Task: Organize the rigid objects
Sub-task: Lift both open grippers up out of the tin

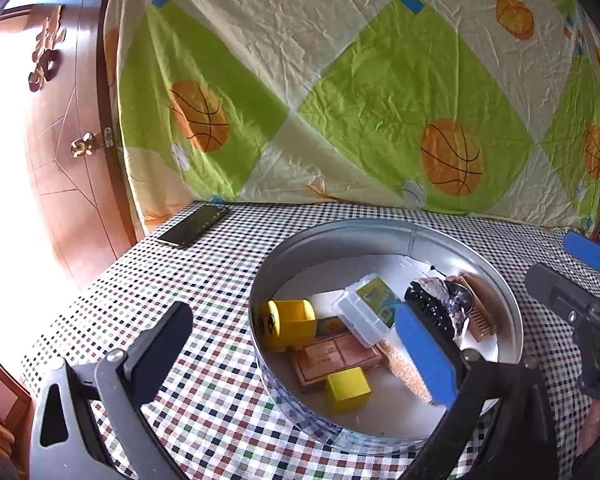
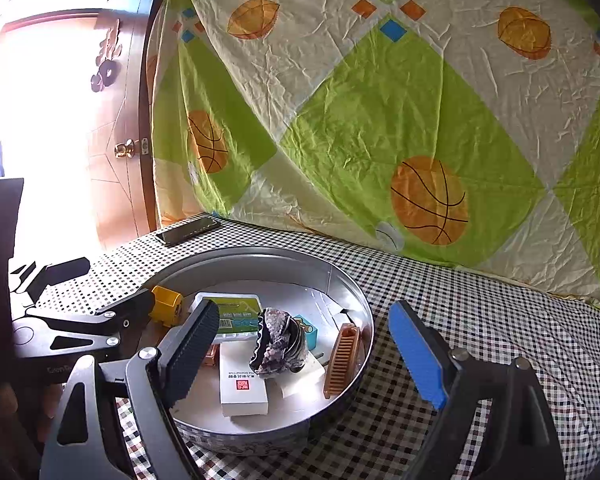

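Observation:
A round metal tin (image 1: 384, 228) (image 2: 260, 258) sits on the checked tablecloth and holds several rigid objects: a yellow cup-like holder (image 1: 290, 322) (image 2: 167, 304), a yellow cube (image 1: 347, 389), a clear plastic box with a green label (image 1: 370, 312) (image 2: 236, 312), a wooden box (image 1: 336, 358), a black-and-grey hair claw (image 1: 440, 304) (image 2: 278, 342), an orange comb (image 1: 478, 306) (image 2: 342, 358) and a white carton (image 2: 242, 384). My left gripper (image 1: 296, 344) is open and empty over the tin's near left rim. My right gripper (image 2: 304, 354) is open and empty, straddling the tin's right side.
A dark phone (image 1: 194, 226) (image 2: 188, 230) lies at the table's far left corner. A basketball-print sheet (image 1: 380, 100) hangs behind the table. A wooden door (image 1: 64, 140) stands left. The right gripper shows at the left view's right edge (image 1: 572, 304).

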Demonstrator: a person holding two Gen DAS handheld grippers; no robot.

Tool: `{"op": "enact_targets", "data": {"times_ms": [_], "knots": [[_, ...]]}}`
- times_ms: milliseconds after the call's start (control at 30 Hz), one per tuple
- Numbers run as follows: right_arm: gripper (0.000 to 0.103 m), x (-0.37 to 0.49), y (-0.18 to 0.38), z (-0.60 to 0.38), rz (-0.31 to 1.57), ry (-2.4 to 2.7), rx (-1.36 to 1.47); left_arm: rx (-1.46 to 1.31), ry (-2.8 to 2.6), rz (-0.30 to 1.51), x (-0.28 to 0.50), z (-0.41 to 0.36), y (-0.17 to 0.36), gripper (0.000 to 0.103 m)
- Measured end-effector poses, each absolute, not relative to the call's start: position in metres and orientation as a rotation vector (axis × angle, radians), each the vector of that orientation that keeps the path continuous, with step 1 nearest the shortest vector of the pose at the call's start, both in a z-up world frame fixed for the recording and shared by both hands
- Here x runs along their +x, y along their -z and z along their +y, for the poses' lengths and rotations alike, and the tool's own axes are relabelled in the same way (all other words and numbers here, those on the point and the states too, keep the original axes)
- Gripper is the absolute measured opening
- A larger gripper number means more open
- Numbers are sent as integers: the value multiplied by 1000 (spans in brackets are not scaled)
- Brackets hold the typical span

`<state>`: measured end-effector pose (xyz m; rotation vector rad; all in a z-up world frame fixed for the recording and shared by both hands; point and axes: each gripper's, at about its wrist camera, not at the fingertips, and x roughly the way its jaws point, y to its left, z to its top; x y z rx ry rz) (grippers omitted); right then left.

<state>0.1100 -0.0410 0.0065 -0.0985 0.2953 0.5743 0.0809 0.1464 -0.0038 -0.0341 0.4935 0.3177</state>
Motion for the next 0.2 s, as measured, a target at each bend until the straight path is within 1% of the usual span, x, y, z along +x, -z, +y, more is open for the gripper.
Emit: {"op": "enact_targets", "data": {"times_ms": [200], "knots": [[88, 109, -5, -44, 295, -584, -91, -27, -321, 485, 79, 143, 3, 103]]}}
